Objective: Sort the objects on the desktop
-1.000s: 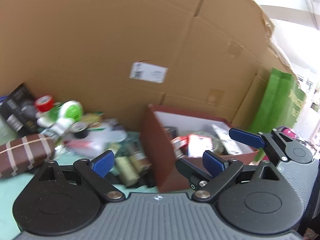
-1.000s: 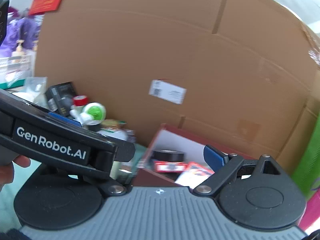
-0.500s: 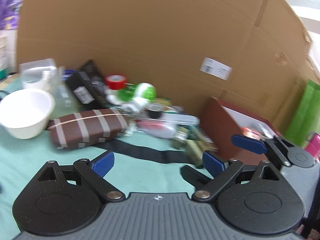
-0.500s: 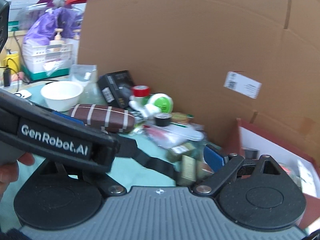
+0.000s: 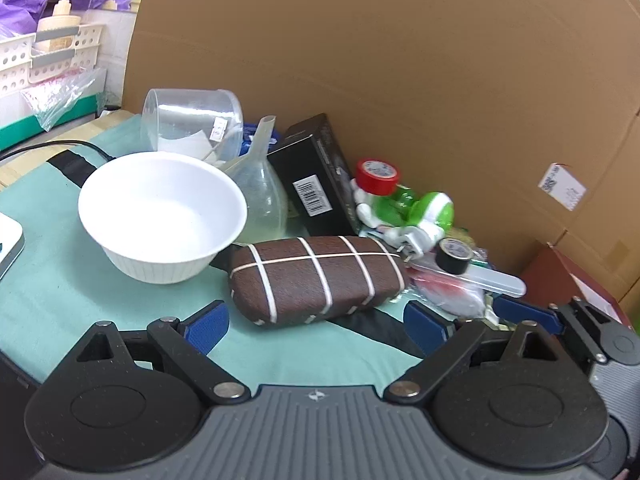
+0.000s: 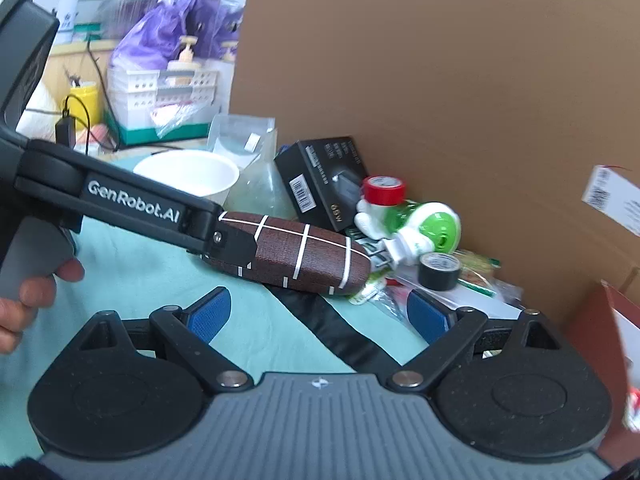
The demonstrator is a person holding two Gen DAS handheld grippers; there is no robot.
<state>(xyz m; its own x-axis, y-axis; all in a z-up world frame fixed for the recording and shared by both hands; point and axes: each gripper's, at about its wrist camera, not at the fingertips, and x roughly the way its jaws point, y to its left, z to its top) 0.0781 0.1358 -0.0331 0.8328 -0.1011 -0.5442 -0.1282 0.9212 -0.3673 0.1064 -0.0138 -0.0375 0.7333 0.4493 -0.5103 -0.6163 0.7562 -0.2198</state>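
Observation:
A brown case with white stripes [image 5: 316,278] lies on the teal cloth, just ahead of my open, empty left gripper [image 5: 316,326]; it also shows in the right wrist view [image 6: 308,258]. Behind it lie a green and white toy [image 5: 416,212], a red tape roll [image 5: 378,174], a black tape roll [image 5: 454,255] and a black box [image 5: 316,178]. My right gripper [image 6: 318,316] is open and empty, to the right of the left one; the left gripper's body [image 6: 132,208] crosses its view.
A white bowl [image 5: 160,216], a clear funnel [image 5: 262,188] and a clear tub [image 5: 192,124] stand at the left. A dark red box [image 5: 580,280] sits at the right. A tall cardboard wall [image 5: 400,80] backs the table. A black strap [image 6: 332,332] lies on the cloth.
Both grippers have swung left, away from the dark red box toward the brown case and the white bowl. Both stay open and empty.

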